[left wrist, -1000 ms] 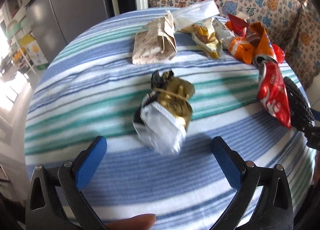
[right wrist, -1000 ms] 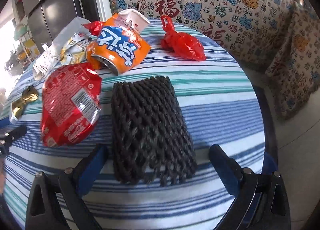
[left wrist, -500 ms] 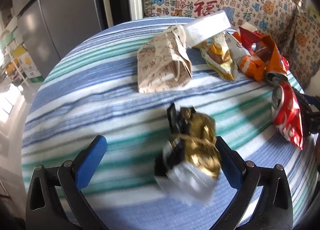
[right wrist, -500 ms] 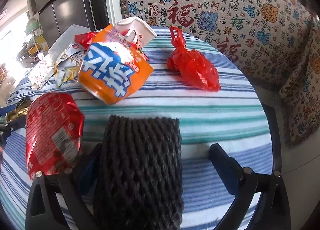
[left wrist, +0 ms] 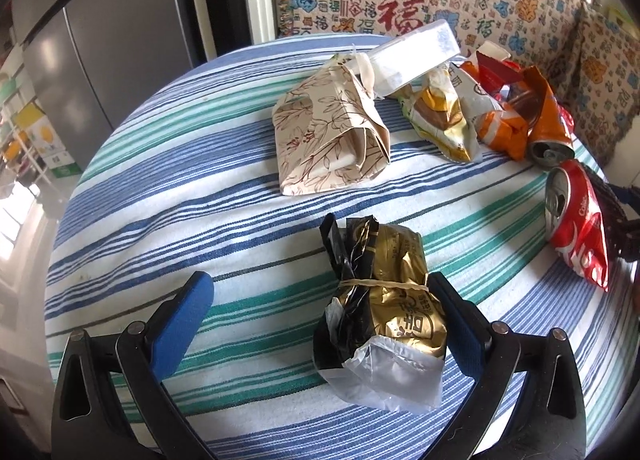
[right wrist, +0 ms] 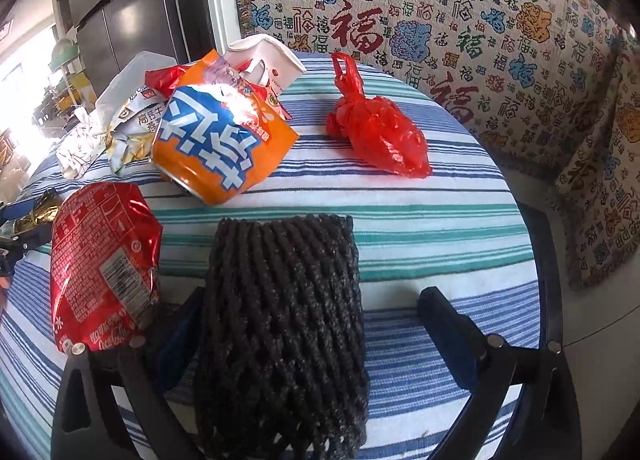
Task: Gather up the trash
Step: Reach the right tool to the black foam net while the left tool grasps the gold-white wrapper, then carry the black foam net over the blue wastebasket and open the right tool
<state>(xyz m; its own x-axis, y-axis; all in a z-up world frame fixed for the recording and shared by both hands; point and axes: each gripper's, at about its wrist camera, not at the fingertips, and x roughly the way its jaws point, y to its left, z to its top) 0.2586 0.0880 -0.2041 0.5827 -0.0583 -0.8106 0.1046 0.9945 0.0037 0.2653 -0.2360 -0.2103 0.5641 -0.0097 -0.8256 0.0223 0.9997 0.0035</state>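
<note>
1. Round table under striped blue, green and white cloth (left wrist: pixel 168 195); patterned sofa throw (right wrist: pixel 460 19) behind.
2. Left gripper (left wrist: pixel 320 308) spread wide, now nearer, right pad touching crinkled gold foil packet (left wrist: pixel 384 312).
3. Right gripper (right wrist: pixel 308 312) spread wide, now straddling black foam net sleeve (right wrist: pixel 280 320); crushed red can (right wrist: pixel 100 268) beside.

Black foam net (right wrist: pixel 280 324) between open right gripper (right wrist: pixel 316 324) fingers

On the table (left wrist: pixel 168 195), a tied packet (left wrist: pixel 384 316) lies between the left gripper's (left wrist: pixel 320 312) fingers, against the right one. A net sleeve (right wrist: pixel 280 316) lies between the right gripper's (right wrist: pixel 316 320) fingers, a can (right wrist: pixel 100 268) to its left.
</note>
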